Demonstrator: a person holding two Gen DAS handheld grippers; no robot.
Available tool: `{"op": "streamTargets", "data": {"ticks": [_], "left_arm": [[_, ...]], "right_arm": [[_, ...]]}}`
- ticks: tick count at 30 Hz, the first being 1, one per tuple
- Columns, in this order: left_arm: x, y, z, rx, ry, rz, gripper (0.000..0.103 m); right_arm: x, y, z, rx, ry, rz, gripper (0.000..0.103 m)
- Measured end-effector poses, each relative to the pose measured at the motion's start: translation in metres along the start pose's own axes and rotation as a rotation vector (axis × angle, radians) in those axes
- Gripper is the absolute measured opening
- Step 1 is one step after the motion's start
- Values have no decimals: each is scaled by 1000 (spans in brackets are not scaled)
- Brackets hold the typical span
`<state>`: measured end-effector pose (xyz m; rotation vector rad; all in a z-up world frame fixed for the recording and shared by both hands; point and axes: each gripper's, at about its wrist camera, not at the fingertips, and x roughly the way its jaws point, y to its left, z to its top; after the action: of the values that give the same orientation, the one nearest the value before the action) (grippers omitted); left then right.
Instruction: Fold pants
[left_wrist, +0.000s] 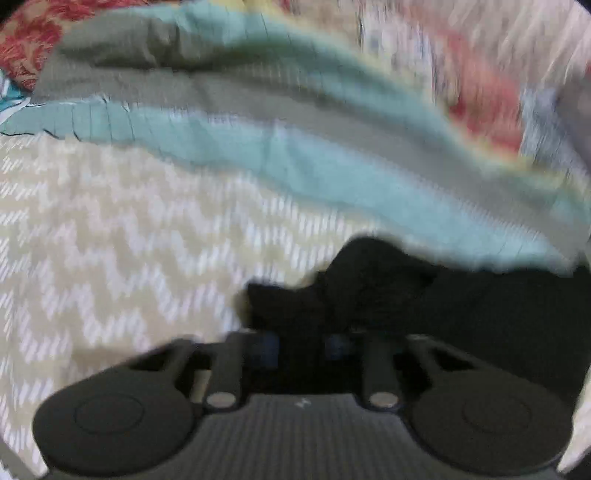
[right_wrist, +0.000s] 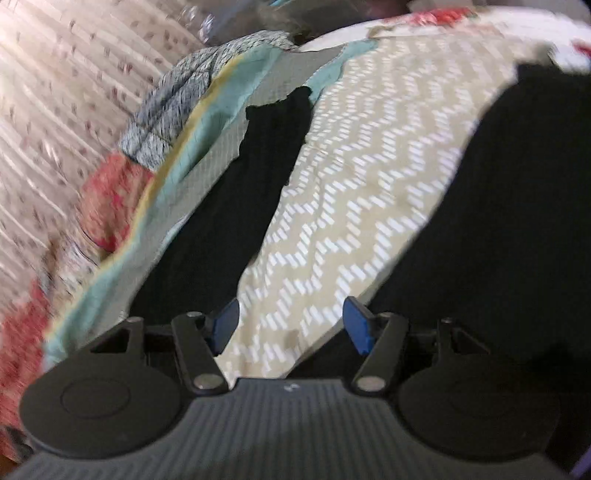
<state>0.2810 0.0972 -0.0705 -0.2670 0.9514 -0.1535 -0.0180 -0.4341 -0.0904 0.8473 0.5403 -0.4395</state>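
The left gripper (left_wrist: 301, 343) seemingly pinches the black fabric pants (left_wrist: 369, 295) to carry a fold; the right gripper (right_wrist: 291, 325) gapes wide over the chevron-patterned beige bedspread (right_wrist: 369, 184).

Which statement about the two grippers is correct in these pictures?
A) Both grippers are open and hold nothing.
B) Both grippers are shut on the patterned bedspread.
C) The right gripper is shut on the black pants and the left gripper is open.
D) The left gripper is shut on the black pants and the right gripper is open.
D: in the left wrist view the left gripper pinches a bunch of the black pants, while the right gripper shows its blue pads wide apart over the zigzag bedspread.
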Motion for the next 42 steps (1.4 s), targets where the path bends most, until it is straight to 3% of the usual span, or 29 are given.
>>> {"op": "streamTargets", "data": {"ticks": [2, 3, 5, 8, 10, 13, 18, 23, 27, 29, 30, 32, 33, 35, 39, 42], "left_arm": [[-26, 31, 11, -95, -127, 95, 16], [-30, 46, 12, -150, -142, 107, 16], [-24, 66, 9, -208, -70, 118, 18], [-23, 53, -2, -99, -75, 144, 32], [-22, 40, -7, -55, -101, 146, 32], [-11, 41, -6, -99, -95, 127, 32], [8, 53, -5, -133, -83, 131, 33], [12, 51, -9, -81, -105, 153, 35], [16, 55, -5, -87, -104, 142, 36], [19, 56, -1, -94, -99, 143, 36], [20, 55, -1, -92, -97, 149, 37], [23, 54, 0, -78, -95, 158, 37], [23, 54, 0, -77, -95, 157, 37], [22, 55, -1, -72, -100, 146, 36], [14, 57, -4, -55, -127, 123, 29], [-19, 53, -5, -61, -178, 66, 21]], "right_arm": [[-2, 6, 9, -34, -36, 1, 65], [-2, 8, 12, -44, -37, 6, 65], [11, 13, 20, -85, -23, -1, 65], [30, 23, 54, -132, -62, -17, 65], [48, 34, 86, -121, -89, -15, 65], [87, 60, 137, -120, -91, 4, 64], [182, 96, 206, -21, 10, 23, 63], [255, 116, 218, -79, 28, -207, 64], [295, 124, 211, -167, 55, -269, 64], [313, 121, 204, -204, 94, -329, 55], [311, 120, 199, -222, 50, -351, 38], [305, 113, 198, -211, 23, -365, 21], [299, 105, 201, -172, 20, -343, 7], [282, 84, 210, -58, 10, -286, 7], [229, 75, 217, 26, -89, -171, 7], [182, 69, 221, 71, -115, -98, 7]]}}
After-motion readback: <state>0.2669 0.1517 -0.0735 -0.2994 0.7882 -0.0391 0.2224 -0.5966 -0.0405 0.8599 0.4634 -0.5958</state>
